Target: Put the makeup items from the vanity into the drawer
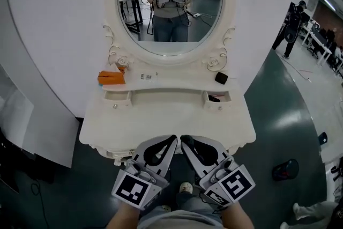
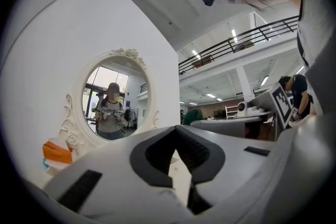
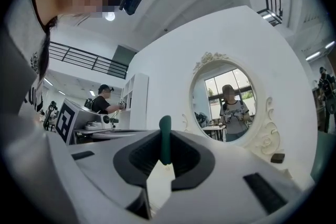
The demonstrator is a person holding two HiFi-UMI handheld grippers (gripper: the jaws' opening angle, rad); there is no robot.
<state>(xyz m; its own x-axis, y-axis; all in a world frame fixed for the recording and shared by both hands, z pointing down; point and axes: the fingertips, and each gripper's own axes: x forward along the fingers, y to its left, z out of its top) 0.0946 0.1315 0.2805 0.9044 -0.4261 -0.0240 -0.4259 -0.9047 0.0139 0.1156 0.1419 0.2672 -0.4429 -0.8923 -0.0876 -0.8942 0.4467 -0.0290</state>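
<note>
no readable text anywhere

Table (image 1: 166, 123): white, with a curved front edge
Back left: orange packet (image 1: 111, 78)
Back right: small black box (image 1: 221, 78)
Back middle: tiny bits (image 1: 146, 76), too small to tell

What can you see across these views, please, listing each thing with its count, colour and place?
vanity: one, white, centre, ahead of the person
mirror: one, oval, white frame, above the vanity
orange item: one, orange, vanity shelf, left
black item: one, black, vanity shelf, right
drawers: two, white, open, left and right; something dark in the right one
bystander: one, dark clothes, far right background
green stick: one, dark green, upright in the right claw
left claw: one, grey and white, shut, empty
right claw: one, grey and white, gripping the green stick
</note>
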